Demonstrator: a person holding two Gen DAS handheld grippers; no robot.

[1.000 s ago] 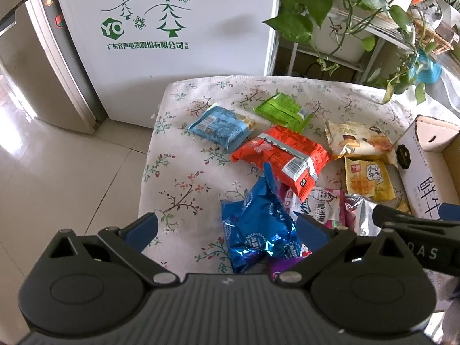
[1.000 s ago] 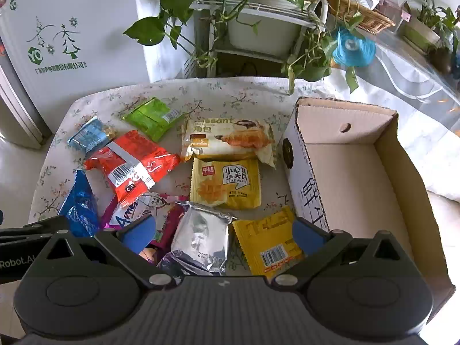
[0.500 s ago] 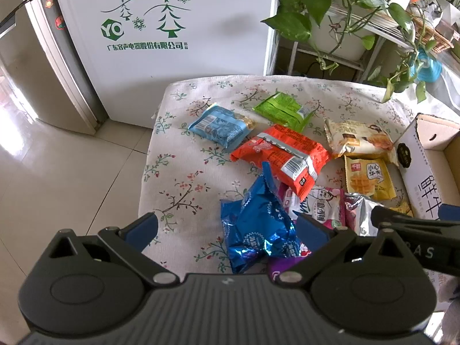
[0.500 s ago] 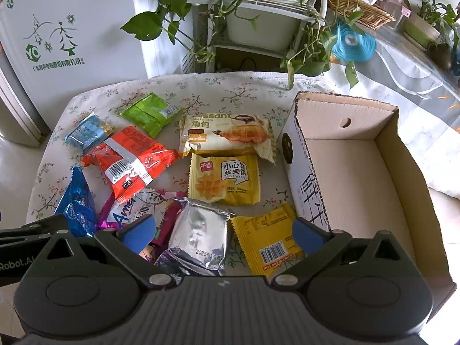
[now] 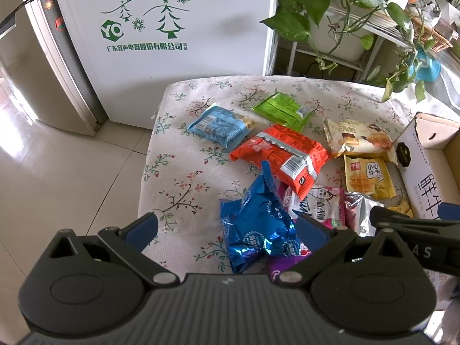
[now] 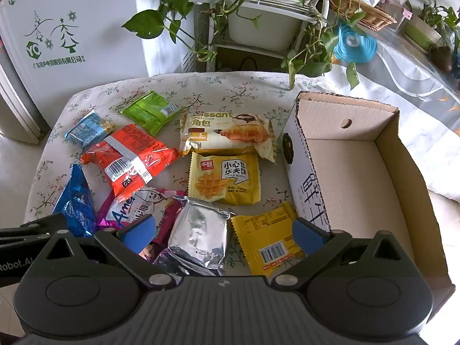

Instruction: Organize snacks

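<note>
Several snack packs lie on a floral tablecloth (image 5: 178,178). A shiny blue bag (image 5: 258,224) lies between the open fingers of my left gripper (image 5: 227,227). Beyond it are a red pack (image 5: 281,155), a light blue pack (image 5: 218,128) and a green pack (image 5: 283,109). My right gripper (image 6: 224,233) is open above a silver pack (image 6: 198,238) and a yellow pack (image 6: 267,241). A waffle pack (image 6: 225,178) and a croissant pack (image 6: 227,133) lie further off. An open cardboard box (image 6: 353,172), with nothing in it, stands to the right.
A white fridge (image 5: 172,43) stands behind the table's far left. A plant rack with trailing leaves (image 6: 253,23) stands behind the table. The tiled floor (image 5: 57,166) lies left of the table edge. The right gripper's body shows in the left wrist view (image 5: 417,244).
The right gripper has moved slightly forward over the table, so the packs and box sit lower in its view. The left gripper has barely moved.
</note>
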